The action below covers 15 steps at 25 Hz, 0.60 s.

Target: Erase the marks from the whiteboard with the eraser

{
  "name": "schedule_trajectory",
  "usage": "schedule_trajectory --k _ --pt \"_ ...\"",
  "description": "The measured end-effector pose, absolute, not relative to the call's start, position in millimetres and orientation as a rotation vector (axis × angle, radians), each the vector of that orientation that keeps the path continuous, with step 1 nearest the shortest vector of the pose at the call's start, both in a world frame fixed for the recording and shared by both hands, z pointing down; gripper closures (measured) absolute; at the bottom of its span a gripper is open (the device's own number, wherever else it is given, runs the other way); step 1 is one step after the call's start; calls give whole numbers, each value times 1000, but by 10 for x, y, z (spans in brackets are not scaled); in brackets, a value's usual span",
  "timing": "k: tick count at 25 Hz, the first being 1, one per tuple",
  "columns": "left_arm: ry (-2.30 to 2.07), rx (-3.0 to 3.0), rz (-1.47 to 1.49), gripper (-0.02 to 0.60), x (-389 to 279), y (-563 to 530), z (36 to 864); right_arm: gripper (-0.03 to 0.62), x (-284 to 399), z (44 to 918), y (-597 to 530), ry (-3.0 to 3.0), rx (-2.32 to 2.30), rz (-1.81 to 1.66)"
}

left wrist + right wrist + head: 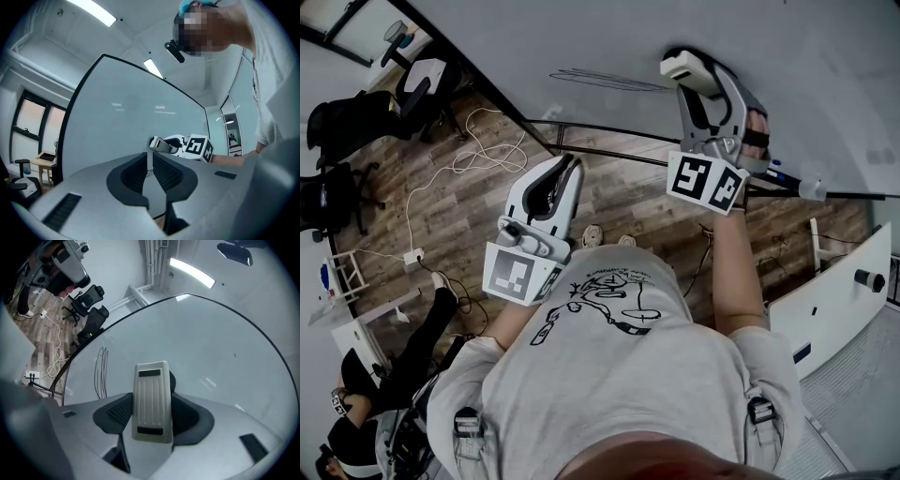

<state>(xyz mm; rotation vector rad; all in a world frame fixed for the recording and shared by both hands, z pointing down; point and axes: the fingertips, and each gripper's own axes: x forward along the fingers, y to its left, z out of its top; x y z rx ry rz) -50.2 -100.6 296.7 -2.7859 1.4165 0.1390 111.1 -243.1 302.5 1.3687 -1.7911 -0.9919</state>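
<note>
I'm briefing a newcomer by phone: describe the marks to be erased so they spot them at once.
Find the big whiteboard in front of the person. Just left of the eraser in the right gripper lie the marks. Unlike the board's thick black frame, they are a thin bunch of pen strokes on the white surface.

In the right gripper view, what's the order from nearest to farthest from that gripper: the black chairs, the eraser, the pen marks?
1. Eraser: clamped between the jaws, dead centre.
2. Marks: to the left, on the whiteboard.
3. Chairs: upper left, well beyond the whiteboard's edge.
</note>
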Motion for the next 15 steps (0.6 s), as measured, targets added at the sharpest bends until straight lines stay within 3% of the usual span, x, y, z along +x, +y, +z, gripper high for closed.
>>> schedule_trajectory --k 15 --pt "1412 -2794 130 531 -449 -1084 2996 335 1105 3215 -2448 -1755 1347 -1044"
